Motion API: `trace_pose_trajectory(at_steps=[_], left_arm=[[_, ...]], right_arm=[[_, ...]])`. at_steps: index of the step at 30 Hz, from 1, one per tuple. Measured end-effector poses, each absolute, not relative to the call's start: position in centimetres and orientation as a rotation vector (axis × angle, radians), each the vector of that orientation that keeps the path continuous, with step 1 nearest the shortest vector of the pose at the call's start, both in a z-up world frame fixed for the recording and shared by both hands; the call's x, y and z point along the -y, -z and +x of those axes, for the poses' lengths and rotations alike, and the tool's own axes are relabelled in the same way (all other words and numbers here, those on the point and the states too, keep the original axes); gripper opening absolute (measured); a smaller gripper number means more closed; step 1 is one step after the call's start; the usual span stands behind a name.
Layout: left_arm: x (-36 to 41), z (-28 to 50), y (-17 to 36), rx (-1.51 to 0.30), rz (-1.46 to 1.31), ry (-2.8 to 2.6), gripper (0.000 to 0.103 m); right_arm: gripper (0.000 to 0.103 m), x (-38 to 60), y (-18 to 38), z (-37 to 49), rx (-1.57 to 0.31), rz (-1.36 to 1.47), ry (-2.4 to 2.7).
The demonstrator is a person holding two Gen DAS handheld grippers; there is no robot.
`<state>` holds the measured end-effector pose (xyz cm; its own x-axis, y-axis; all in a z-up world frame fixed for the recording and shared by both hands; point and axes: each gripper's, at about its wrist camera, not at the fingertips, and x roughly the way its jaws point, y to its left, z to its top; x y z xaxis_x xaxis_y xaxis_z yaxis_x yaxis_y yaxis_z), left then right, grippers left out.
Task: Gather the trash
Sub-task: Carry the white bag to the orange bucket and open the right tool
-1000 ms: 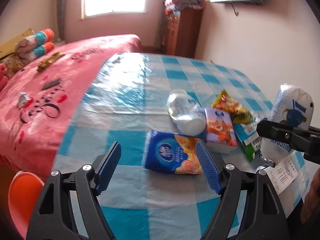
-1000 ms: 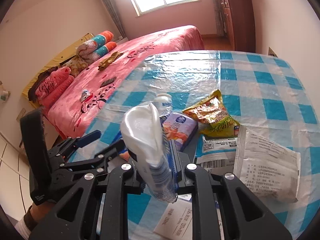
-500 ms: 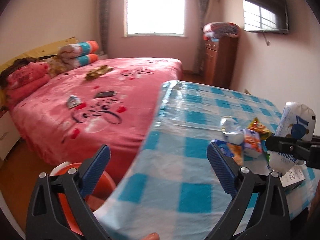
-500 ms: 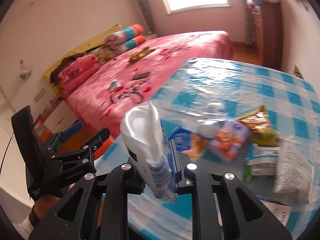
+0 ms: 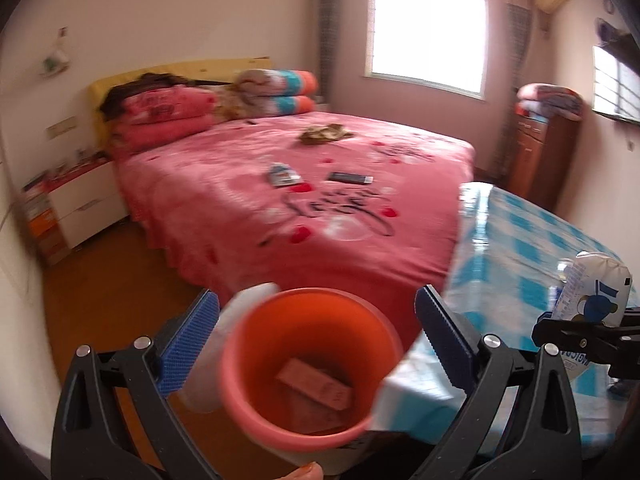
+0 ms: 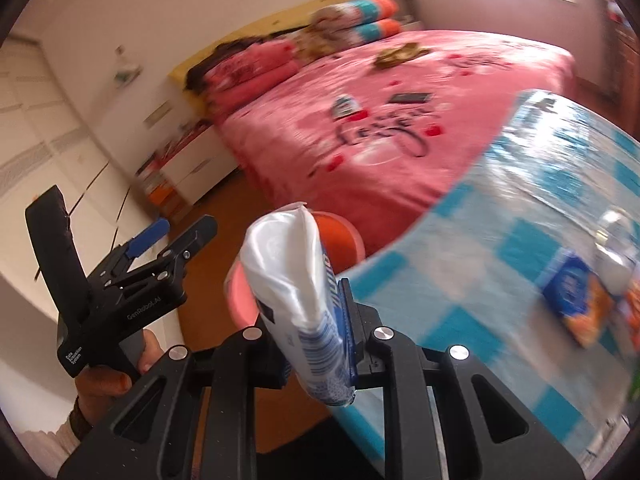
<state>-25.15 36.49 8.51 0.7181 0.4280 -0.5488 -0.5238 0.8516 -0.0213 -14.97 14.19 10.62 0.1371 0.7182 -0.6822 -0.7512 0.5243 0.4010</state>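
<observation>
The left gripper (image 5: 316,344) has its jaws spread wide, having just been opening, with nothing between the pads; below and beyond them stands an orange bin (image 5: 308,364) on the floor, with crumpled paper at its bottom. A white blurred object (image 5: 224,344) shows just left of the bin's rim; what it is cannot be told. The right gripper (image 6: 316,344) has its jaws clamped on a white plastic pouch (image 6: 296,292) with blue print, held upright, soft and puffed at the top. Behind the pouch is the bin, beside the edge of the worktop (image 6: 480,240) with its blue-checked cover. On it lie a blue tissue pack (image 6: 568,284) and a clear bottle (image 6: 616,252). Beyond stands a pink bed (image 5: 320,200).
</observation>
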Motion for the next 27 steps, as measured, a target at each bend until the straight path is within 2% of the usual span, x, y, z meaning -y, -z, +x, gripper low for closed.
trace_pose_trajectory(at_steps=[13,15,16,17,22,25,27], left_arm=[[-41.1,-29.3,-7.8,-0.560,-0.220,-0.674,0.099],[-41.2,-29.3,-7.7,-0.565,-0.213,-0.682,0.099],[-41.2,-29.2,-7.7,-0.570,-0.208,-0.685,0.099],[-41.2,-29.0,-7.6,-0.573,-0.206,-0.684,0.099],[-40.6,-28.3,-7.7,-0.573,-0.210,-0.659,0.099],[-39.5,-27.4,-7.9,-0.564,-0.233,-0.618,0.099],[-38.2,-26.3,-8.0,-0.571,-0.247,-0.578,0.099]], right_arm=[[0.024,-25.0,-7.7,-15.8,-1.013,-0.142,-1.192],[0.034,-25.5,-7.0,-15.7,-1.019,-0.148,-1.187],[0.046,-25.3,-6.9,-15.6,-1.017,-0.145,-1.178],[0.053,-24.8,-6.9,-15.5,-1.010,-0.130,-1.169],[0.058,-21.2,-8.1,-15.2,-0.956,-0.094,-1.120],[0.072,-17.5,-9.2,-15.0,-0.907,-0.056,-1.059],[0.073,-14.6,-10.0,-14.8,-0.871,-0.031,-1.005]])
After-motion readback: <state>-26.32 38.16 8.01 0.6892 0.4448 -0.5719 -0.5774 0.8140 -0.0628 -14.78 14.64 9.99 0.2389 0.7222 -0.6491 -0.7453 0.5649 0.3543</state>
